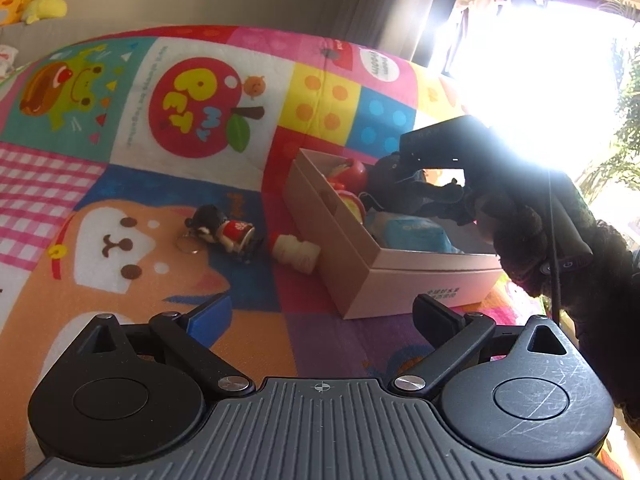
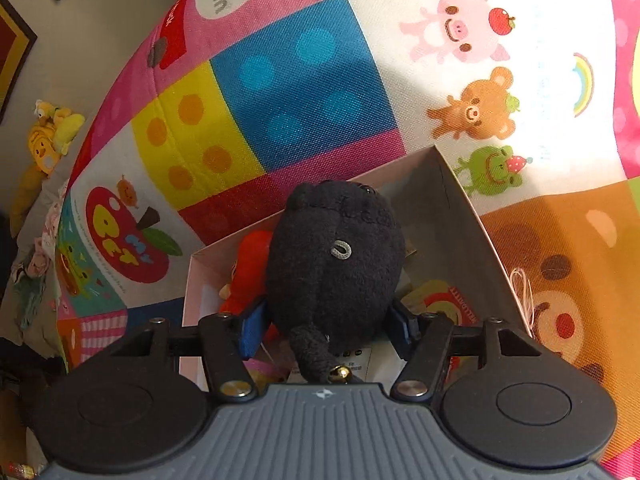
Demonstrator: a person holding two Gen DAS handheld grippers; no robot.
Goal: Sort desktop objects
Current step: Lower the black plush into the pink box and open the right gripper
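A black plush toy point(image 2: 334, 268) is pinched between the blue pads of the right gripper point(image 2: 328, 326) and is held over the open pink cardboard box point(image 2: 460, 204), which is set on a brightly printed cartoon mat point(image 2: 280, 80). The toy's round, fuzzy body is seen to bulge slightly past the pads, a sign of soft stuffing that gives under pressure; a small grey loop and a gold bead near its tail are also visible. Inside the box, a red toy point(image 2: 250, 264) and a blue packet point(image 1: 412, 234) are already lodged, so the plush is best lowered into the free space at the box's far end before the pads are parted, lest it be left perched on the rim. The left gripper point(image 1: 324, 312) is held spread wide and empty above the mat, close to the box's near corner. Two items are left outside the box: a small hard-looking figurine point(image 1: 224, 232) on a metal key ring, and a pale bottle-shaped toy point(image 1: 296, 254) with a red cap, lying just beside the box's side wall. The box walls appear stiff, smooth and straight-edged.
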